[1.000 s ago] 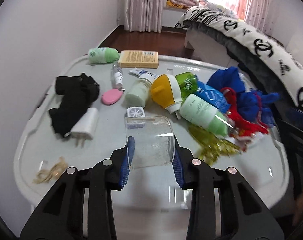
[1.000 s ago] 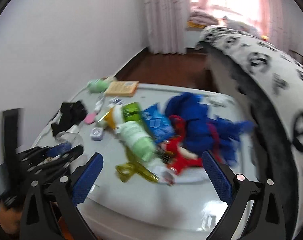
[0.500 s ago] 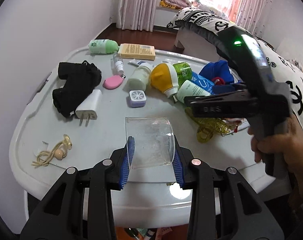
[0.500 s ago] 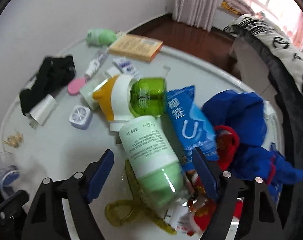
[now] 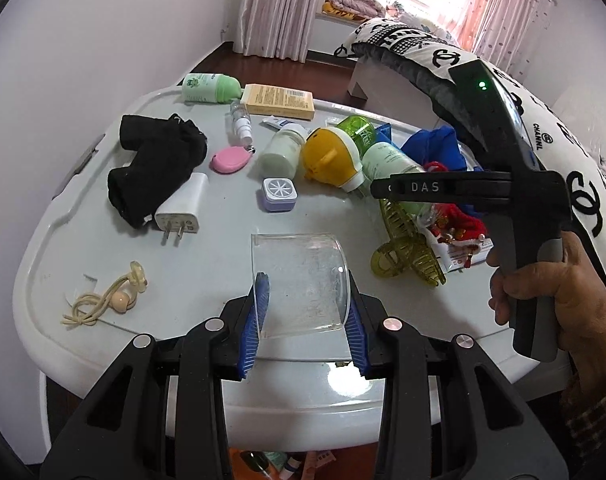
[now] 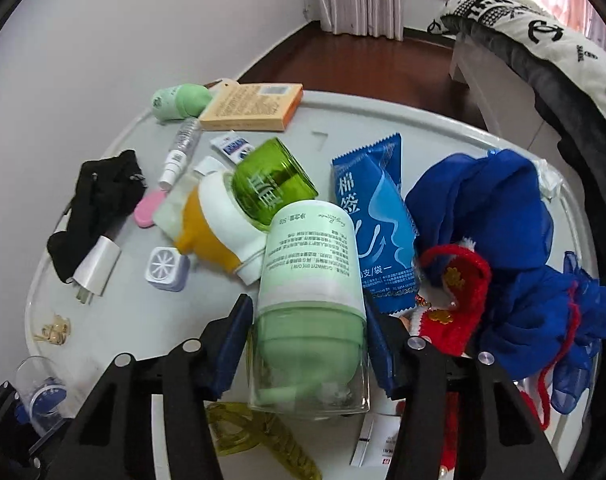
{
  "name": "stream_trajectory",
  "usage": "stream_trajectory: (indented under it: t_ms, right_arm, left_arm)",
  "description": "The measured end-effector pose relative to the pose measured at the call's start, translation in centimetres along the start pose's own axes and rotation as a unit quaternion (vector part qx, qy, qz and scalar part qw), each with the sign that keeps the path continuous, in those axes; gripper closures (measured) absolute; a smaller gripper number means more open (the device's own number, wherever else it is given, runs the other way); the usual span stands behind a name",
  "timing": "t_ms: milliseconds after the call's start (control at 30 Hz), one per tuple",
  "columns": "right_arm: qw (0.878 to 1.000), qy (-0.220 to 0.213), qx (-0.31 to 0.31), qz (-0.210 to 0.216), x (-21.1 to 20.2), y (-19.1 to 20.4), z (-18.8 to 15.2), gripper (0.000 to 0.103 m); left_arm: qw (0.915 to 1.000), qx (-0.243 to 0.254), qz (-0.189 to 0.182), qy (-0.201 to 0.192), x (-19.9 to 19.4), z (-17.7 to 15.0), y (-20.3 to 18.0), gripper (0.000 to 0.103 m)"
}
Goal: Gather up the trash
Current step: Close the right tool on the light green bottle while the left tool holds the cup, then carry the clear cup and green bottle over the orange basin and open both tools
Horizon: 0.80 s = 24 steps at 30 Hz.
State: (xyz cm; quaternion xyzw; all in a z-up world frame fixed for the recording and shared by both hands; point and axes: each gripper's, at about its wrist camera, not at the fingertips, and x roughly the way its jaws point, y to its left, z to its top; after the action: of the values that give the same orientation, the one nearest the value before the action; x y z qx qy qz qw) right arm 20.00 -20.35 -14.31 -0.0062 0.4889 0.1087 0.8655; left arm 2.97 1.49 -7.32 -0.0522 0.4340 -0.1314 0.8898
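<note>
My left gripper (image 5: 305, 300) is shut on a clear plastic cup (image 5: 299, 280), held just above the near edge of the white table (image 5: 183, 264). My right gripper (image 6: 309, 320) points steeply down over a pale green bottle (image 6: 311, 248) that lies on its side in the clutter. Its jaws are closing, and the blue pads touch both sides of the bottle's clear cap end. In the left wrist view the right gripper (image 5: 387, 188) comes in from the right, held by a hand (image 5: 543, 292). It hides most of that bottle.
Around the bottle lie a green and yellow-white device (image 6: 231, 220), a blue packet (image 6: 375, 224), blue cloth (image 6: 483, 208), a red knitted piece (image 6: 459, 280) and a yellow-green hair claw (image 5: 407, 248). Further left are a black cloth (image 5: 155, 164), a white charger (image 5: 183, 204) and hair ties (image 5: 103, 300). A bed (image 5: 563, 120) runs along the right.
The right gripper dropped down and forward over the pale green bottle, and its jaws narrowed from wide open to the bottle's sides. The left gripper drew back slightly with the cup.
</note>
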Motion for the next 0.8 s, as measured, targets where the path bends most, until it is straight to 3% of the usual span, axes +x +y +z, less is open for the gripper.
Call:
stream_trajectory:
  t_ms: [200, 400, 467, 800]
  right_arm:
    - [0.999, -0.015, 0.010, 0.027, -1.5, -0.1, -0.1, 0.050]
    - [0.997, -0.059, 0.013, 0.047, -4.9, -0.1, 0.2, 0.051]
    - [0.995, -0.079, 0.015, 0.056, -6.3, -0.2, 0.4, 0.055]
    - [0.994, -0.097, 0.001, 0.045, -7.9, -0.1, -0.2, 0.055]
  left_arm:
    - [1.0000, 0.000, -0.002, 0.007, 0.4, -0.1, 0.0, 0.068]
    - [1.0000, -0.001, -0.002, 0.005, 0.4, 0.0, -0.2, 0.067]
    - [1.0000, 0.001, 0.000, 0.003, 0.3, 0.0, -0.4, 0.067]
    - [1.0000, 0.006, 0.006, -0.001, 0.2, 0.1, -0.4, 0.068]
